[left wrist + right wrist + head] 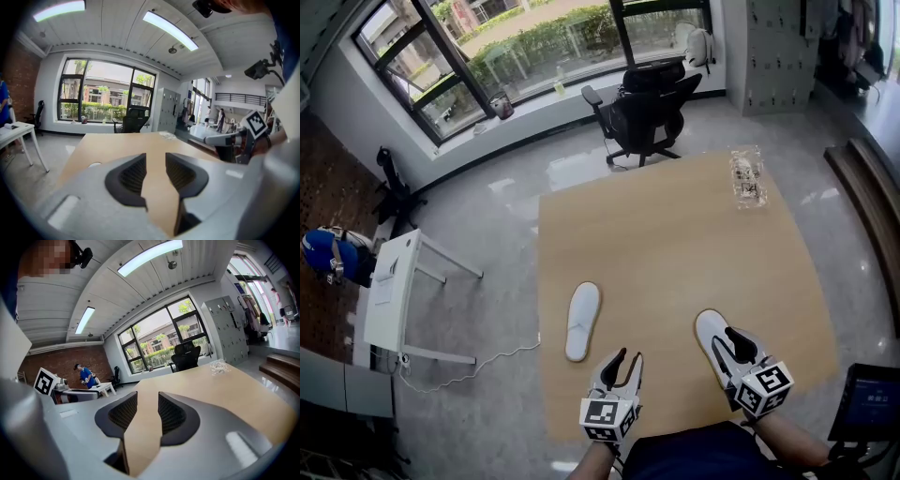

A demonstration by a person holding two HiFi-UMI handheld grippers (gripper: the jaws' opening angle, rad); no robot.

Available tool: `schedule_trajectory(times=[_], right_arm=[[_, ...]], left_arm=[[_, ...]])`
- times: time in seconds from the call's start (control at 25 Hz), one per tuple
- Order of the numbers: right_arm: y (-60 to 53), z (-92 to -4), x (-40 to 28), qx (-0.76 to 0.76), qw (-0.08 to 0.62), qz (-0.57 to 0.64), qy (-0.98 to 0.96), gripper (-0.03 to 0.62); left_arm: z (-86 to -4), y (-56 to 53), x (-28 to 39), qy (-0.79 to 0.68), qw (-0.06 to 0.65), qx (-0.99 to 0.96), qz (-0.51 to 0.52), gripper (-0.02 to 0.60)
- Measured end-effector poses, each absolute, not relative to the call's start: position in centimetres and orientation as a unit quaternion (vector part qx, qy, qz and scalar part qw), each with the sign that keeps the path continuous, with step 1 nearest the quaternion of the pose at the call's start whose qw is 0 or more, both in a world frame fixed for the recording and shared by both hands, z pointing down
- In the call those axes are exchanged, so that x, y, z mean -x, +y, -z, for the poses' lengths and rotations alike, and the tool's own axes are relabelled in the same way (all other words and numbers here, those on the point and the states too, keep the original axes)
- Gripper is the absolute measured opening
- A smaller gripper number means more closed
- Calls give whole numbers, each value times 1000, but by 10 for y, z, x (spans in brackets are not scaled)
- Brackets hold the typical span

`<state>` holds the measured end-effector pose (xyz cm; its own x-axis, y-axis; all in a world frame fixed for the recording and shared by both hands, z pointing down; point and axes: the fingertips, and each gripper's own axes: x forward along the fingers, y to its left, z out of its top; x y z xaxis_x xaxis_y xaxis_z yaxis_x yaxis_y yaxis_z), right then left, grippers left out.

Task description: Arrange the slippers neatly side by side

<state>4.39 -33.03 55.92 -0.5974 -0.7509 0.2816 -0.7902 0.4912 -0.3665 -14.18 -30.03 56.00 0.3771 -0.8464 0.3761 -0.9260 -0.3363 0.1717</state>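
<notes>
In the head view, one white slipper [581, 321] lies left of centre on the wooden table [675, 244]. The other slipper [707, 330] lies well apart at lower right, its near end covered by the right gripper [725, 337], and the left gripper [625, 357] hovers between them at the bottom; the only print is the square markers on the cubes. In the left gripper view, the jaws stand apart over bare tabletop, and a white sliver at left, probably the slipper, is mostly cut off. In the right gripper view, the jaws also gape, holding nothing, and its slipper is hidden.
</notes>
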Motion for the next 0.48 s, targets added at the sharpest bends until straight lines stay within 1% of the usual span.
schedule_trajectory(times=[0.16, 0.24, 0.48], right_arm=[[-336, -585, -46, -452, 66, -248, -854, 146], [-338, -605, -47, -448, 82, -267, -849, 161], [-338, -666, -58, -456, 155, -270, -834, 164]], left_arm=[[-588, -312, 179, -563, 188, -792, -142, 129], [-605, -317, 196, -566, 194, -786, -158, 133], [-658, -332, 241, -565, 223, -766, -211, 154]])
